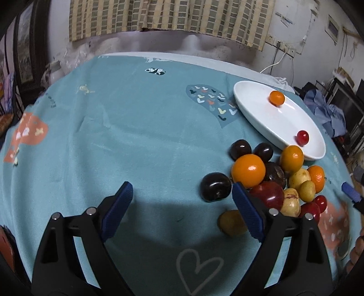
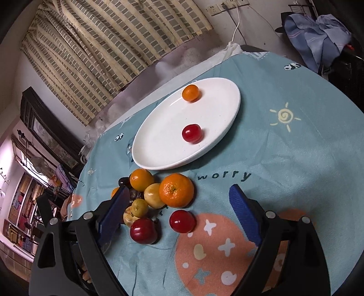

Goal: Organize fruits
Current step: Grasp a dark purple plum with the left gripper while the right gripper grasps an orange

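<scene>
A white oval plate [image 1: 257, 113] [image 2: 159, 145] holds one small orange [image 1: 276, 98] [image 2: 190, 92] and one red fruit [image 1: 302, 137] [image 2: 191, 133]. Beside it lies a pile of fruit: oranges [image 1: 248, 171] [image 2: 176, 190], dark plums [image 1: 215, 187], red fruits [image 2: 182, 221] [image 2: 143, 230] and yellow ones [image 1: 232, 223] [image 2: 154, 195]. My left gripper [image 1: 182, 193] is open and empty, left of the pile; its right finger overlaps the pile's edge. My right gripper [image 2: 178, 200] is open and empty, with the pile's near fruits between its fingers. Its blue fingertip [image 1: 350, 192] shows at the right edge of the left wrist view.
A teal patterned cloth [image 1: 127, 127] [image 2: 295, 145] covers the round table. A curtain [image 1: 168, 16] hangs on the wall behind. Blue clothes [image 2: 318, 29] lie on furniture beyond the far edge. Shelves [image 2: 20, 205] stand off to the left of the table.
</scene>
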`<state>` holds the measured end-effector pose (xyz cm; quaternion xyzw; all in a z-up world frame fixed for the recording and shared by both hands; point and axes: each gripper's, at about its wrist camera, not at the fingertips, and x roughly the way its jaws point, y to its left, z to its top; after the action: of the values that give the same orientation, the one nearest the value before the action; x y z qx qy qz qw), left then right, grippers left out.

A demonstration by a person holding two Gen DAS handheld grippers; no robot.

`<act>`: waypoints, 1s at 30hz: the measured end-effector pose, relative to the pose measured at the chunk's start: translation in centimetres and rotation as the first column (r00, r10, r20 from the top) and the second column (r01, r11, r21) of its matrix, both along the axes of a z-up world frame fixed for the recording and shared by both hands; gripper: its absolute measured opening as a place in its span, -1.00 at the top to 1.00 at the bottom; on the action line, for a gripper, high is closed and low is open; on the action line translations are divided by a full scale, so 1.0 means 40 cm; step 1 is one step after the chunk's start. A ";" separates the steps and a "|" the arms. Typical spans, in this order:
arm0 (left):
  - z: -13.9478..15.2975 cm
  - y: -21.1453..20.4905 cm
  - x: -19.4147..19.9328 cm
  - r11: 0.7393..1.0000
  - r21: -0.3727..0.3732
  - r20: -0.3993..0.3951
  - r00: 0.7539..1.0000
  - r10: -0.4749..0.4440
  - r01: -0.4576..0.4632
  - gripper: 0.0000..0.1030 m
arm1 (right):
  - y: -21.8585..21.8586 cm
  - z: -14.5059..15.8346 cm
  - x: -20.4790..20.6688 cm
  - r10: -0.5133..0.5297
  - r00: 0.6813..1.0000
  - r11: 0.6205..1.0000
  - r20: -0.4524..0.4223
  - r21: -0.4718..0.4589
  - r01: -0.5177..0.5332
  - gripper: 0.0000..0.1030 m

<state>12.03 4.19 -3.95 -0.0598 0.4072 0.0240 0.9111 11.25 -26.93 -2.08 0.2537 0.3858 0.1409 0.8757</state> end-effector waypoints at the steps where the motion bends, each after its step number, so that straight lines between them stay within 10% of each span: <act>1: -0.001 -0.010 0.004 0.999 0.038 0.001 1.000 -0.001 0.001 -0.77 | -0.002 0.000 0.001 0.003 1.000 1.000 0.001 0.000 -0.003 -0.74; 8: -0.017 -0.044 0.037 0.992 0.113 -0.032 0.998 -0.052 0.056 -0.85 | 0.015 0.000 -0.005 0.020 0.999 0.999 0.026 -0.048 -0.018 -0.74; 12: -0.025 -0.024 0.049 0.989 -0.032 -0.033 0.989 -0.145 0.144 -0.05 | 0.023 -0.001 -0.006 0.025 0.999 0.998 0.030 -0.062 -0.023 -0.74; 30: -0.024 -0.045 0.044 0.985 -0.009 -0.040 0.984 -0.175 0.175 0.39 | 0.162 0.017 -0.011 0.183 0.977 0.951 0.111 -0.272 -0.147 -0.73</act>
<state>13.80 2.38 -4.92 -0.0258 0.4293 -0.0559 0.9011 10.80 -20.46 -1.41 0.0923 0.3607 0.1785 0.9108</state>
